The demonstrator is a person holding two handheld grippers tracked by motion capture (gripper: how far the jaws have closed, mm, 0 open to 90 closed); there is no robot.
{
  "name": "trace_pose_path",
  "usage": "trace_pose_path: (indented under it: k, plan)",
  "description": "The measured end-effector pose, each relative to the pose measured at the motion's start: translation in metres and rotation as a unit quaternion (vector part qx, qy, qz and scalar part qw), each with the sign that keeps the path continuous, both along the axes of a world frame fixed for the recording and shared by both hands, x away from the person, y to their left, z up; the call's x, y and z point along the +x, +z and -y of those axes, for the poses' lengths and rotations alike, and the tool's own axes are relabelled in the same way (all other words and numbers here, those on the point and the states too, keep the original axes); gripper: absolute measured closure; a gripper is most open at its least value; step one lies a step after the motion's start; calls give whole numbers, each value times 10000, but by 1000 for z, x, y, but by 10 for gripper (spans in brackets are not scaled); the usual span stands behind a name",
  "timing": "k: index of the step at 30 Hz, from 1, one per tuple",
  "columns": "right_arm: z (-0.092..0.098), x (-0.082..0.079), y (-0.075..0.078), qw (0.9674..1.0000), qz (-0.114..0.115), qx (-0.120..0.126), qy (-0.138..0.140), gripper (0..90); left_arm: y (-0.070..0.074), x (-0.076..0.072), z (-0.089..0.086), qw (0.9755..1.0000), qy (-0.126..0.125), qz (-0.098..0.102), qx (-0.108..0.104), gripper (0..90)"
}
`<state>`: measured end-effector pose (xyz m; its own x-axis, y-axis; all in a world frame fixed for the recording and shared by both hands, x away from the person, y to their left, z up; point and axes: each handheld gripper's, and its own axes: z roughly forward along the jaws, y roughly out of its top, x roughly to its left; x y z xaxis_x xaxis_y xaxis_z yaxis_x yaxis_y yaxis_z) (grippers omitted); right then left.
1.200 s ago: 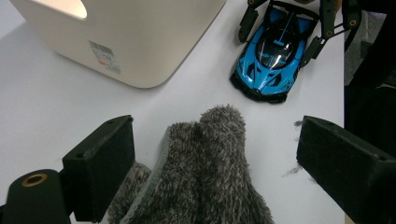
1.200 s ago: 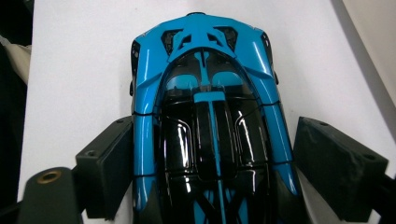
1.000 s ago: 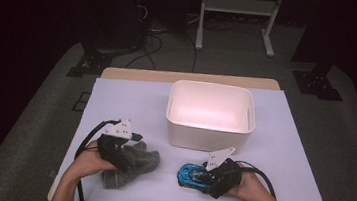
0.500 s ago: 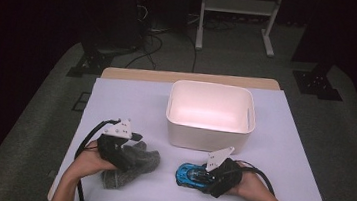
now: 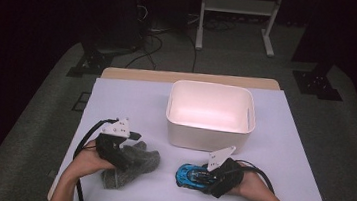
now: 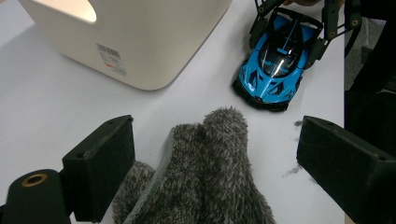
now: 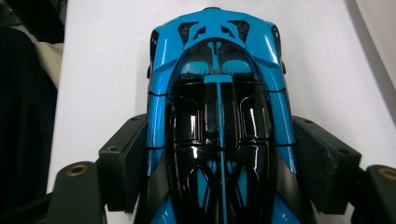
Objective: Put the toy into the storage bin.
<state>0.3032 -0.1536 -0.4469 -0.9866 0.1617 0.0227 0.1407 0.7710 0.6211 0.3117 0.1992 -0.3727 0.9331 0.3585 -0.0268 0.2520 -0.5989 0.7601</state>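
Right gripper (image 7: 219,158) jaws have just closed onto the blue toy car (image 7: 219,116), flanks pinched, nose pointing away; left gripper (image 6: 215,163) wide open, straddling the grey mitten (image 6: 205,172).

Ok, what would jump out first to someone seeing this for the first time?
Probably the bright blue toy car near the table's front edge, clamped at its sides by the right gripper, whose fingers have just been closing on it. Next, the white bin mid-table, and the fuzzy grey sock lying between the open left gripper fingers.
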Motion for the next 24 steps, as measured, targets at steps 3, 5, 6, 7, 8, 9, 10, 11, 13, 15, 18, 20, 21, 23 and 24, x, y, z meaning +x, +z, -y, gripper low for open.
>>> trace_pose_path:
  k: [3, 5, 6, 7, 8, 9, 10, 11, 13, 15, 18, 20, 21, 23, 24]
  plan:
    - [1, 0, 2, 10000, -26, 42, 4, 253, 0, 0, 0, 10000, 9, -3, -9, 111]
    - [2, -1, 5, 9999, -47, 90, 10, 254, 0, 0, -1, 10000, 21, 2, -20, 110]
    - [3, -1, 6, 9999, -67, 134, 14, 253, 0, 0, -1, 10000, 27, 1, -19, 110]
    - [3, -1, 9, 9998, -68, 162, 12, 253, 0, 0, -1, 10000, 28, -5, -22, 110]
    - [4, -1, 11, 9998, -42, 181, 17, 253, 0, 0, -1, 10000, 31, -2, -24, 109]
    - [5, -2, 14, 9998, -62, 201, 23, 253, 0, 0, -1, 10000, 31, -4, -26, 108]
    - [6, -2, 17, 9997, -54, 227, 20, 253, 0, 0, -1, 10000, 30, -2, -26, 108]
    - [6, -3, 20, 9997, -65, 244, 22, 253, 0, 0, -1, 10000, 30, -3, -29, 108]
    - [8, -4, 26, 9996, -52, 282, 25, 253, 0, 0, -2, 10000, 41, 4, -36, 108]
    - [9, -4, 33, 9994, -75, 333, 50, 253, 0, 0, -2, 10000, 36, 16, -46, 108]
    - [10, -7, 45, 9993, -30, 377, 81, 253, 1, 0, -3, 10000, 61, 17, -74, 107]
    - [11, -7, 51, 9989, -46, 443, 113, 253, 1, 0, -4, 9999, 71, 39, -85, 107]
    - [12, -7, 56, 9988, -31, 466, 133, 253, 1, 0, -4, 9999, 62, 44, -81, 107]
    - [12, -8, 64, 9987, -7, 479, 151, 253, 1, 0, -5, 9999, 68, 47, -86, 107]
    - [13, -8, 69, 9987, 38, 476, 192, 253, 1, 0, -5, 9999, 69, 42, -88, 107]
